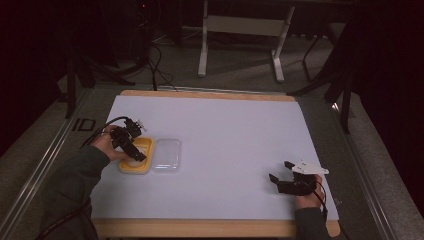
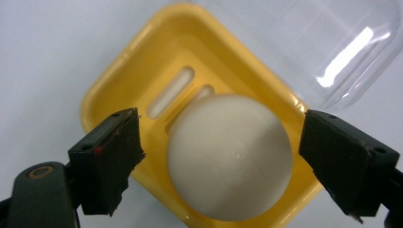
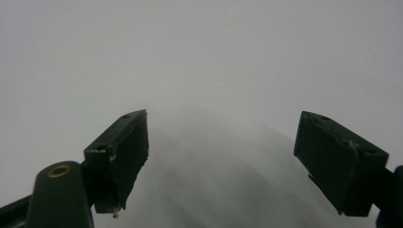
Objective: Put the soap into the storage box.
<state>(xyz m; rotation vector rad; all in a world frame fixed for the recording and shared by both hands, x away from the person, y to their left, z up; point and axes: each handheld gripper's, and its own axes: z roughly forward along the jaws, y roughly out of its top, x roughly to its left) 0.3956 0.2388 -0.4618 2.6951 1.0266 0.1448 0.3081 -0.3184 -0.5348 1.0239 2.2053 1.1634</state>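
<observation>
The left tongs (image 1: 134, 150) hang over a yellow soap dish (image 1: 142, 145) near the left edge of the counter (image 1: 240, 130), jaws spread wide and gripping nothing. In the left gripper view a pale round bar of soap (image 2: 229, 156) sits in the yellow soap dish (image 2: 138, 80), and the two black jaws stand on either side of it with a gap on both sides, touching neither soap nor dish. That straddling position suits a pinch across the widest part of the soap, so I judge the hand to be lined up for a grab or just letting go; which of the two cannot be told from here.

A clear plastic lid (image 1: 166, 155) lies flat on the counter, right beside the dish on its right side, edges touching or nearly so. Set there, it leaves the dish open from above and stays close at hand for closing later. Slots in the dish floor show past the soap, likely for draining.

The right tongs (image 1: 292, 179) rest low near the front right corner of the counter, well apart from the dish, jaws released and empty; the right gripper view has bare white surface between them. Parked there, they stay out of the left hand's way.

Count: one soap, one dish, one lid, two tongs.
</observation>
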